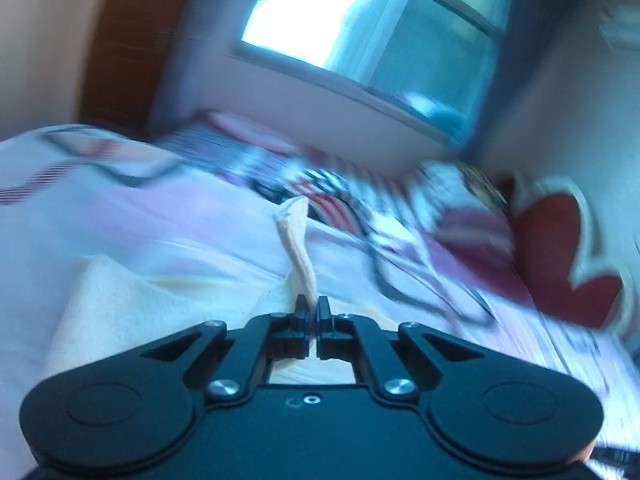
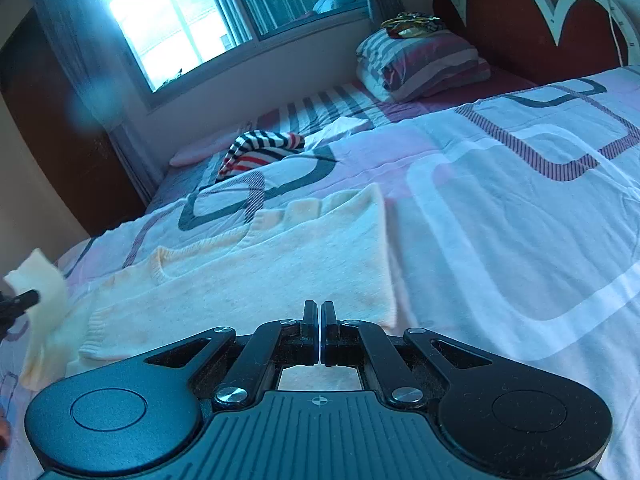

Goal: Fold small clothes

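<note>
The fold looks barely begun: the cream sweater [image 2: 256,264] lies mostly flat on the bed [image 2: 500,208], only its edge at nine o'clock lifted, and the striped top [image 2: 256,148] at eleven o'clock is still bunched. The left gripper [image 1: 313,306], tilted upward, is clamped on that raised sweater edge. The right gripper [image 2: 319,312] hovers low over the sweater's near hem, jaws closed with nothing between them.

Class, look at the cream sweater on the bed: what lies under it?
The cream sweater lies spread on the patterned bedspread, which shows all around it. Anything else beneath is covered. The left claw lifts one edge.
</note>
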The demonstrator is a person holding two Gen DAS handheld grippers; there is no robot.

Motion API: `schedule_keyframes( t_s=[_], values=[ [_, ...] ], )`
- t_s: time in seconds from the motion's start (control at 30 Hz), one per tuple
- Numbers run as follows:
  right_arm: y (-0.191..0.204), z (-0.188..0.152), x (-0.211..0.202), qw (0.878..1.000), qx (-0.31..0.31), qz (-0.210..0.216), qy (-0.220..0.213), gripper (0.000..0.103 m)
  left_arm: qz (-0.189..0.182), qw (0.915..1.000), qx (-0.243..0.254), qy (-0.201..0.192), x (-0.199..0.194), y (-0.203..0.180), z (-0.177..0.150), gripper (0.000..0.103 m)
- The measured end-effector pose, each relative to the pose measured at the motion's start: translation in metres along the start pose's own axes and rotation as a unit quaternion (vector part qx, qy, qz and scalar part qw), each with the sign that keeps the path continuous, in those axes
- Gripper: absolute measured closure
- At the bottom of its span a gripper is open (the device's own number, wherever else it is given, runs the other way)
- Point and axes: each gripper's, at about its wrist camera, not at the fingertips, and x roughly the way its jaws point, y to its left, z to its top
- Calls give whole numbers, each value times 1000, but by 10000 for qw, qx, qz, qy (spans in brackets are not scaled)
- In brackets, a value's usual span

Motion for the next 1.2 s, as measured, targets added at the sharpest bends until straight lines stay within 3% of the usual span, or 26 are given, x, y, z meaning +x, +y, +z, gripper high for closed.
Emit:
schedule_keyframes(
  t_s=[0.13,0.43,0.53,0.57,0.6,0.63,0.67,0.7,0.77,0.83,0.93,1.1,1.17,1.2],
  values=[
    [-17,2,-9,9999,136,-17,-42,103,-218,9963,682,467,31,-64,-24,101],
    [-53,3,-26,9989,466,-35,-22,103,-401,9795,1467,1319,81,-144,-77,100],
    [-53,6,-25,9987,488,155,46,103,-451,9731,1793,1374,85,-159,-87,78],
    [-49,7,-22,9989,427,154,83,102,-437,9721,1891,1321,78,-161,-88,58],
    [-42,9,-18,9993,326,118,125,95,-349,9729,1988,1129,66,-160,-89,37],
    [-35,10,-16,9994,236,217,96,56,-228,9742,2056,906,54,-157,-89,29],
    [-28,11,-16,9990,171,413,-20,24,-81,9753,2097,683,39,-149,-89,23],
    [-21,13,-13,9976,109,678,-63,23,53,9768,2066,565,27,-138,-87,26],
    [-5,17,2,9965,70,832,70,24,475,9806,1857,401,7,-111,-84,26],
    [6,18,23,9948,141,968,268,34,1031,9816,1578,302,-9,-75,-79,26],
    [16,17,58,9922,370,1005,635,43,1577,9794,1163,496,-16,-28,-71,24],
    [25,18,92,9889,623,1017,882,59,1626,9815,717,711,-11,12,-60,31],
    [29,21,97,9900,522,921,935,86,1573,9823,645,779,-4,18,-58,33],
    [31,22,98,9905,453,888,946,89,1567,9824,668,766,0,18,-57,33]
  ],
)
